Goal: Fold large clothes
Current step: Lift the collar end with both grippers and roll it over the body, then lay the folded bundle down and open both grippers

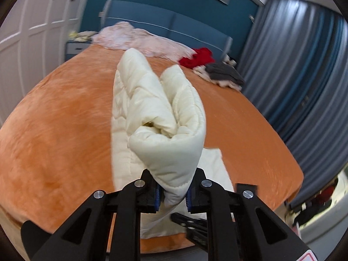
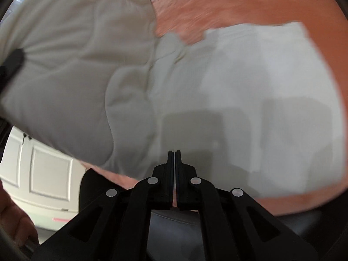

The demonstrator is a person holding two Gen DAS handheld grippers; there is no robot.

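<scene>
A cream quilted padded garment (image 1: 161, 113) lies on the orange bed cover (image 1: 54, 130). My left gripper (image 1: 173, 193) is shut on a bunched fold of it and holds that fold lifted off the bed. The rest of the garment lies flat below. In the right wrist view the same garment (image 2: 250, 91) fills most of the frame, its lifted part (image 2: 76, 65) at the left. My right gripper (image 2: 174, 152) is shut and empty, just above the flat part near the bed's front edge. The right gripper also shows in the left wrist view (image 1: 191, 228), below the held fold.
A pink blanket (image 1: 134, 39) lies at the headboard end. Red clothing (image 1: 199, 57) and a grey and white pile (image 1: 224, 74) sit at the bed's far right. Blue curtains (image 1: 293, 76) hang on the right. White wardrobe doors (image 1: 26, 28) stand on the left.
</scene>
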